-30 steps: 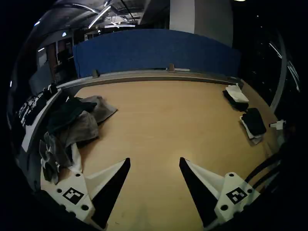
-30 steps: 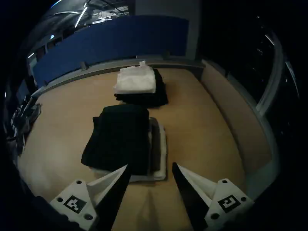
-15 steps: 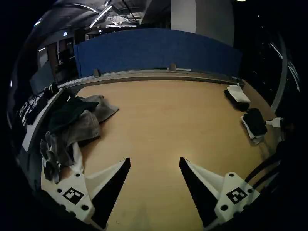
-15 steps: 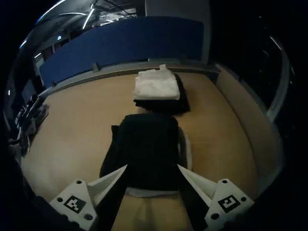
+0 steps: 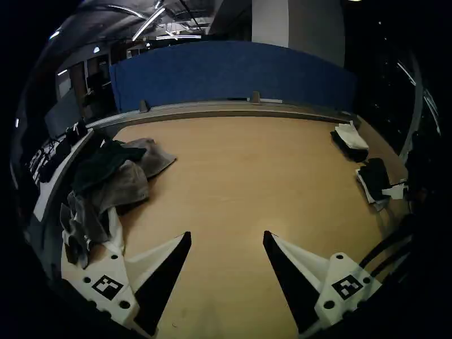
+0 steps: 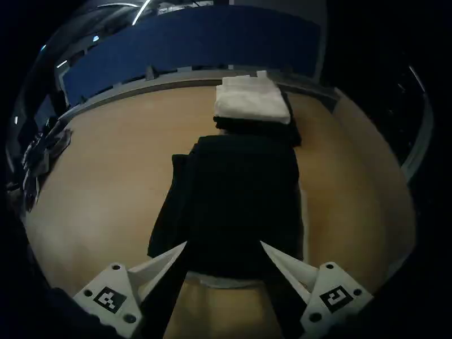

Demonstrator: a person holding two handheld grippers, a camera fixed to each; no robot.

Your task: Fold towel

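In the right gripper view a folded black towel (image 6: 243, 186) lies on top of a lighter folded towel (image 6: 226, 281) on the wooden table (image 6: 113, 164). My right gripper (image 6: 223, 246) is open, low over the stack's near edge, with one finger on each side of the black towel. Beyond it a folded white towel (image 6: 251, 99) rests on a dark one. My left gripper (image 5: 226, 248) stands open over bare table (image 5: 237, 169). A heap of unfolded grey and dark towels (image 5: 110, 175) lies to its left. The same two stacks (image 5: 374, 178) sit at far right.
A blue partition (image 5: 231, 73) and a raised rail close off the table's far edge. The table's right edge (image 6: 390, 186) runs close beside the folded stacks. Dark clutter (image 5: 53, 155) lies on a ledge beyond the towel heap.
My right gripper has moved forward and down onto the black towel stack, which has come in between its fingers. The left gripper has hardly shifted.
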